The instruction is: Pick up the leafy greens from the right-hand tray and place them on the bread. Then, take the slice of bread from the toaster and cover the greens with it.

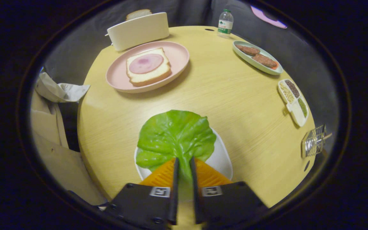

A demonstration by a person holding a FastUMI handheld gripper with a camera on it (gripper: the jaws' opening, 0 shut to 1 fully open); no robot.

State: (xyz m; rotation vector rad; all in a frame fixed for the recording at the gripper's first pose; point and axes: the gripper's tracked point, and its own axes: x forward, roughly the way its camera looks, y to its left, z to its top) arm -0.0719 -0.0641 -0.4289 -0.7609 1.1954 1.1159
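— So where was the gripper [184, 163]?
— Its fingers were nearly closed, pinching the stem end of the lettuce leaf [175, 136], which lay over the white tray [223, 156].
— And the bread?
— One slice with ham [148, 66] sat on the pink plate [177, 57], well beyond the fingers — another slice [138, 14] stood in the toaster [138, 31] behind it.

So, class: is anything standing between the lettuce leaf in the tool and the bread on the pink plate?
Nothing visible does. The tool is shut on the lettuce leaf; only bare table lies between it and the bread on the pink plate.
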